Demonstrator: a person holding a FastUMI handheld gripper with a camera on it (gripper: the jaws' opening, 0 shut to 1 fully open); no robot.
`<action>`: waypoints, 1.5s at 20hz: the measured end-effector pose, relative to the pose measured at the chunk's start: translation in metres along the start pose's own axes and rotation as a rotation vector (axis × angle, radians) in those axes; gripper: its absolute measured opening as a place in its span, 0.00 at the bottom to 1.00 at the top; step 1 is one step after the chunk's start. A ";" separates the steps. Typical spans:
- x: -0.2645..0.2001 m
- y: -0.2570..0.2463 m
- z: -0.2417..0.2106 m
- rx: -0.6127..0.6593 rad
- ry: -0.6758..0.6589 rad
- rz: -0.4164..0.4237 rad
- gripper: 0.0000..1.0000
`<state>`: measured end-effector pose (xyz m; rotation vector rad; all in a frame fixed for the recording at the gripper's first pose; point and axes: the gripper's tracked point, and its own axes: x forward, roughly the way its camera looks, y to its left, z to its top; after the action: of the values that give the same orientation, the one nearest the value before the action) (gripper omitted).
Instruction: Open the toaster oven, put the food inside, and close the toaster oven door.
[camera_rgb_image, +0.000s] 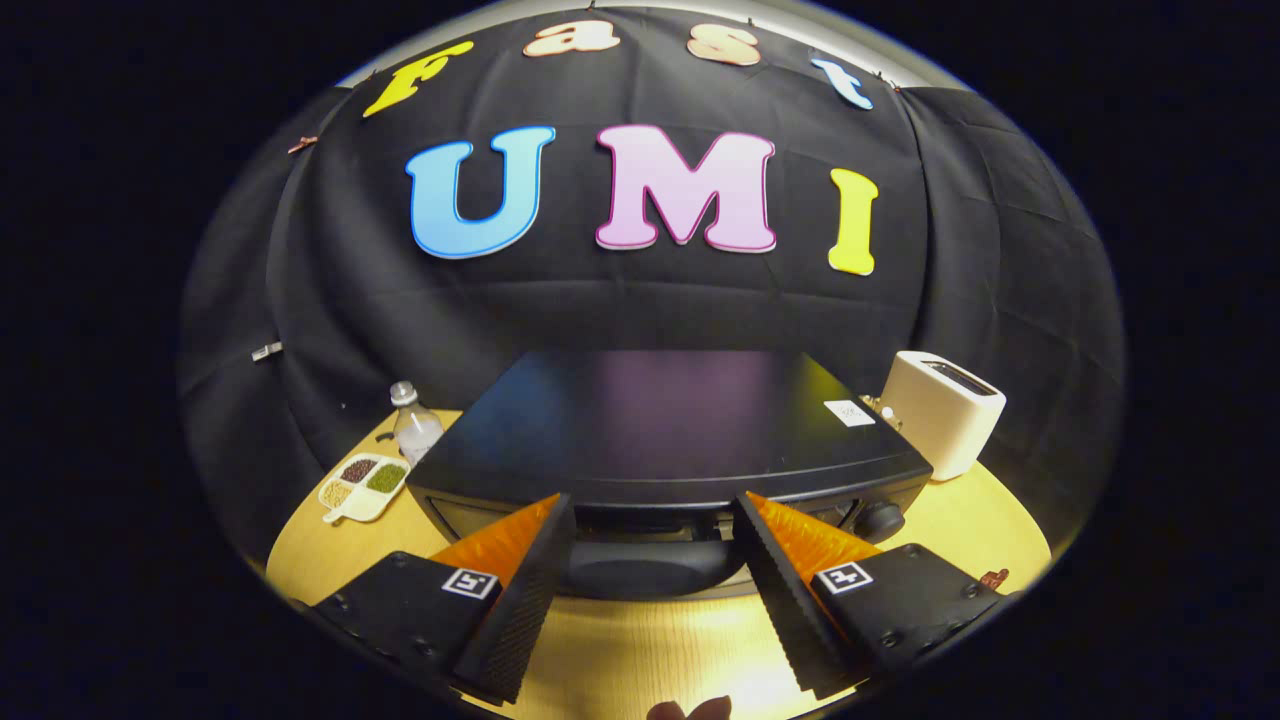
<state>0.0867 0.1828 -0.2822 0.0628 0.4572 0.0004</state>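
**Inspector:** Where is the oven (665, 425)?

**Assistant:** On the table (640, 650), straight ahead of the gripper (655, 520). Its door appears closed. The dark handle (650, 568) runs along the top of the door and sits between the two fingers, just past their tips.

**Inspector:** State of the fingers?

**Assistant:** Spread wide, gripping nothing. Neither one touches the handle; each stands to one side of it.

**Inspector:** Step in hand?

**Assistant:** Judged as opening the door, the first step. To do it well, I would bring the fingers forward and level until the handle lies squarely between the pads, close on its middle, then pull out and down along the door's swing, not straight back, so the oven does not slide.

**Inspector:** What stands around the oven?

**Assistant:** A knob (882, 518) at its front right. A toaster (945, 412) just beside its right rear corner. A bottle (413, 420) near its left rear corner, and a divided dish (364, 486) of grains in front of that bottle. All are clear of the door's path.
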 end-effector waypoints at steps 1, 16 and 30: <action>-0.002 0.000 -0.001 -0.002 -0.001 -0.001 1.00; -0.070 0.001 -0.073 0.007 0.118 0.005 0.99; -0.091 -0.010 -0.170 -0.053 0.366 0.047 0.98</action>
<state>-0.0696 0.1818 -0.3947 0.0205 0.8215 0.0712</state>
